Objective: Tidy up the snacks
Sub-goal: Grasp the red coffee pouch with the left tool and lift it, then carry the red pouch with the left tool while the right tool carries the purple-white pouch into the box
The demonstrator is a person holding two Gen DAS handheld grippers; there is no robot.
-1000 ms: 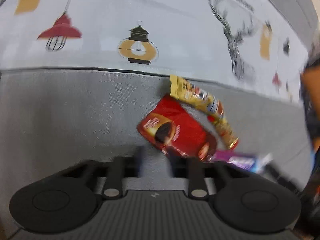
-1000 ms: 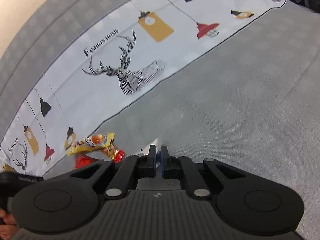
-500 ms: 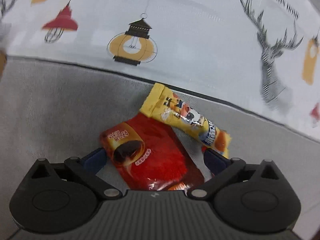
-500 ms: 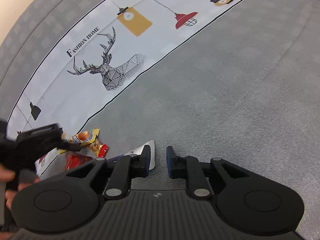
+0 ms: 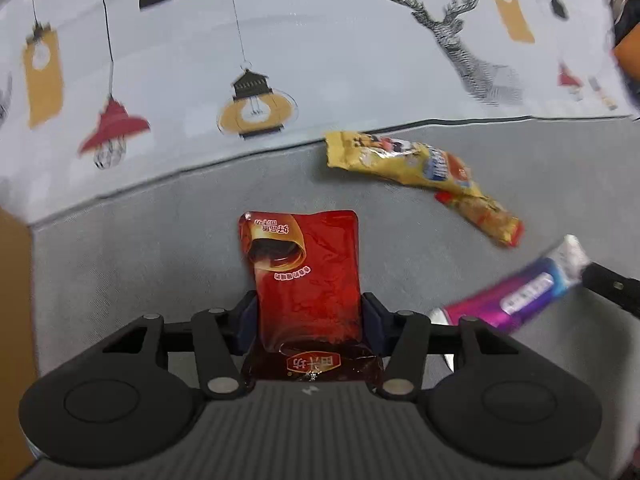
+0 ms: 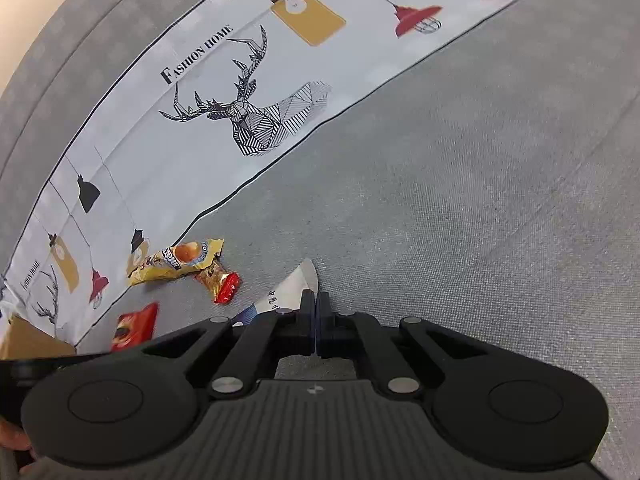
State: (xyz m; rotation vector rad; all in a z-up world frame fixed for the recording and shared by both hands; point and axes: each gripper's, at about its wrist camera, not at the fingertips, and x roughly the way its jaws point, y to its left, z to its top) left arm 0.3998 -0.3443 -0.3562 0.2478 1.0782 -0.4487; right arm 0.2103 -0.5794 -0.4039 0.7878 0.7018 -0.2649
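Note:
My left gripper [image 5: 308, 320] is shut on a red snack pouch [image 5: 306, 272], its pads pressing both side edges. The pouch also shows in the right wrist view [image 6: 134, 326]. A yellow snack bar [image 5: 404, 162] and a gold-and-red wrapped candy [image 5: 482, 216] lie on the grey sofa seat, also seen in the right wrist view as the bar [image 6: 176, 266] and the candy [image 6: 220, 284]. My right gripper [image 6: 315, 320] is shut on a purple-and-white snack bar [image 6: 292, 288], which appears lifted at the right of the left wrist view [image 5: 520, 292].
A printed cushion with lamps and a deer [image 5: 280, 60] backs the grey seat [image 6: 460, 200]. A brown cardboard box edge [image 5: 14, 320] stands at the left, also visible in the right wrist view [image 6: 28, 340].
My left gripper closed from wide open onto the red pouch and pulled it away from the yellow bar. My right gripper closed on the purple bar.

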